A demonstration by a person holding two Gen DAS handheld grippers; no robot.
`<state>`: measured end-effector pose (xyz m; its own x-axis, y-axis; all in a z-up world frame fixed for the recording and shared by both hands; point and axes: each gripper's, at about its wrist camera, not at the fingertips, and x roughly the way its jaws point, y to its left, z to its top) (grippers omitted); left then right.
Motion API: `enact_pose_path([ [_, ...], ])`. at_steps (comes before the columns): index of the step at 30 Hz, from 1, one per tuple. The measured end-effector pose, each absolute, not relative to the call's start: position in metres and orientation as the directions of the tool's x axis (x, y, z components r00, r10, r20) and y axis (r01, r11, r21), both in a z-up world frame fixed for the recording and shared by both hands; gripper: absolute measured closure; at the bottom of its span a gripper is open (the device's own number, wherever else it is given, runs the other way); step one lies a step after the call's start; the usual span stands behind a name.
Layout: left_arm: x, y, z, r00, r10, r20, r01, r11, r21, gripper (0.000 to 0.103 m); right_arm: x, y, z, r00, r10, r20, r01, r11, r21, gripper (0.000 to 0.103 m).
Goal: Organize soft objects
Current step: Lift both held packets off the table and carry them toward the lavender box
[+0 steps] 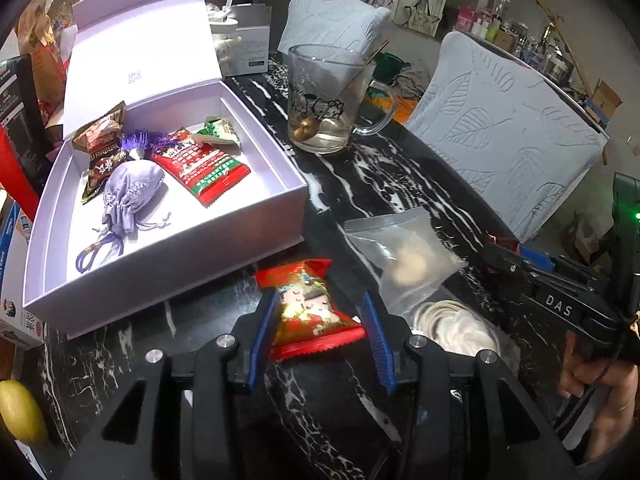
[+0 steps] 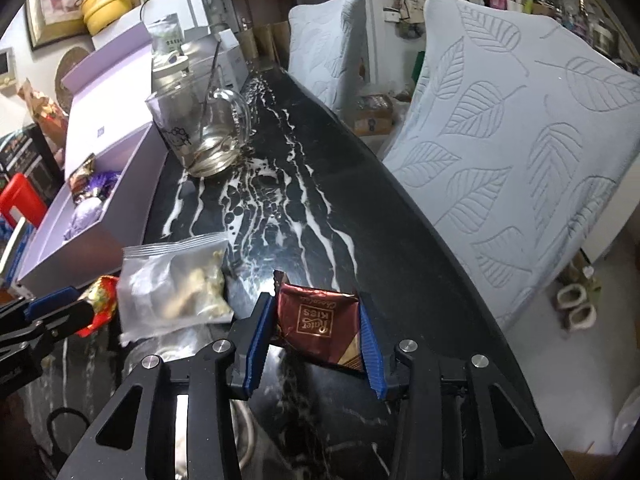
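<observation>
My left gripper (image 1: 320,320) is shut on a red and gold snack packet (image 1: 310,312), its blue pads pressing both sides, just in front of the open lilac gift box (image 1: 256,236). The box holds a lilac drawstring pouch (image 1: 130,192) and several snack packets (image 1: 200,164). My right gripper (image 2: 316,332) is shut on a brown square chocolate packet (image 2: 320,320) over the black marble table (image 2: 312,208). A clear zip bag of pale pieces (image 1: 404,256) lies between the grippers; it also shows in the right wrist view (image 2: 176,280).
A glass mug (image 1: 328,100) with a spoon stands behind the box; in the right wrist view it (image 2: 204,128) is beside the box (image 2: 120,188). Two leaf-patterned chair backs (image 1: 508,128) line the table's right edge. Cartons crowd the left side.
</observation>
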<state>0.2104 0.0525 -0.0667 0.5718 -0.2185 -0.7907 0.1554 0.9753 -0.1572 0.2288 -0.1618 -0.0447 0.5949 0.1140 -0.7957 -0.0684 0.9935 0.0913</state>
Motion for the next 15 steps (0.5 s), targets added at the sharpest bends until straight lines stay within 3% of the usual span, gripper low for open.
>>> enact_pose_path([
  [15, 0.226, 0.06, -0.091, 0.522, -0.212, -0.826, 0.104, 0.977, -0.185, 0.059, 0.198, -0.162, -0.03, 0.613, 0.151, -0.775, -0.088, 0.989, 0.122, 0.063],
])
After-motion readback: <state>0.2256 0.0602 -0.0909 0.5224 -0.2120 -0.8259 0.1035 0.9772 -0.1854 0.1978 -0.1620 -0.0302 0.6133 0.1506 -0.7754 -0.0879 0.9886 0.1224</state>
